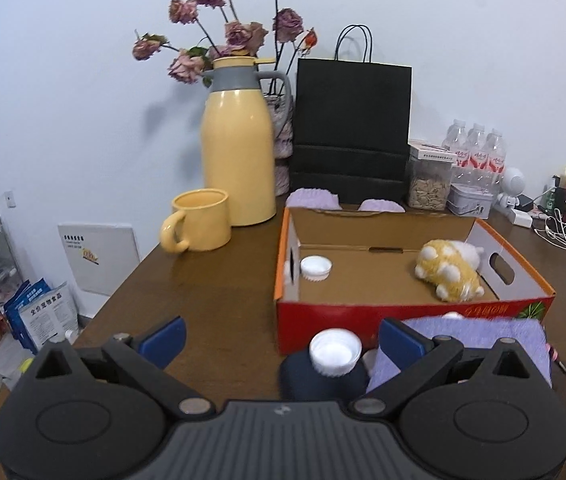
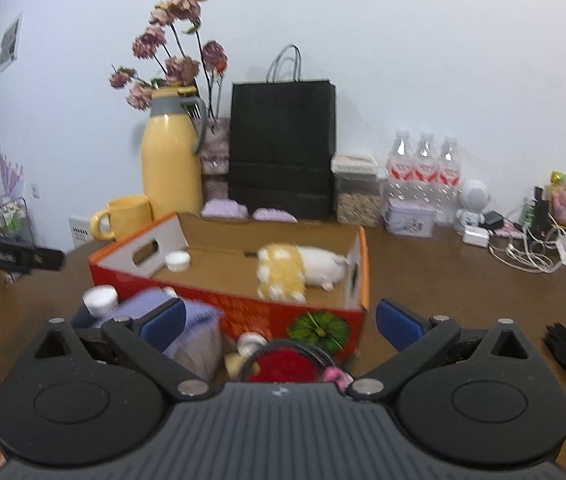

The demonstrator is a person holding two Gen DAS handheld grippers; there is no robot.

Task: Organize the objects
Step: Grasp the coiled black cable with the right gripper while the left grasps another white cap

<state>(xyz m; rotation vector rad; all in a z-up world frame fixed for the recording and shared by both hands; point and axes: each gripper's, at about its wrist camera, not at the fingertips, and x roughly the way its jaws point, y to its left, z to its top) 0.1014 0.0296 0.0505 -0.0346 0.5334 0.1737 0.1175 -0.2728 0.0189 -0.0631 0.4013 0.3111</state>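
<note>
An open red cardboard box (image 1: 403,314) (image 2: 243,308) sits on the brown table. Inside lie a yellow-and-white plush toy (image 1: 449,270) (image 2: 295,270) and a white cap (image 1: 315,268) (image 2: 177,261). In front of the box stand a dark bottle with a white cap (image 1: 335,351) (image 2: 100,299), a folded purple cloth (image 1: 479,334) (image 2: 199,332) and a round red item (image 2: 287,366). My left gripper (image 1: 283,338) is open, the bottle between its blue pads. My right gripper (image 2: 281,322) is open above the red item, nothing held.
Behind the box stand a yellow jug (image 1: 239,148), a yellow mug (image 1: 199,220), dried flowers (image 1: 223,28), a black paper bag (image 1: 353,128), a seed jar (image 1: 429,184), water bottles (image 1: 479,152) and a tin (image 2: 411,216). Cables and chargers (image 2: 531,248) clutter the right side.
</note>
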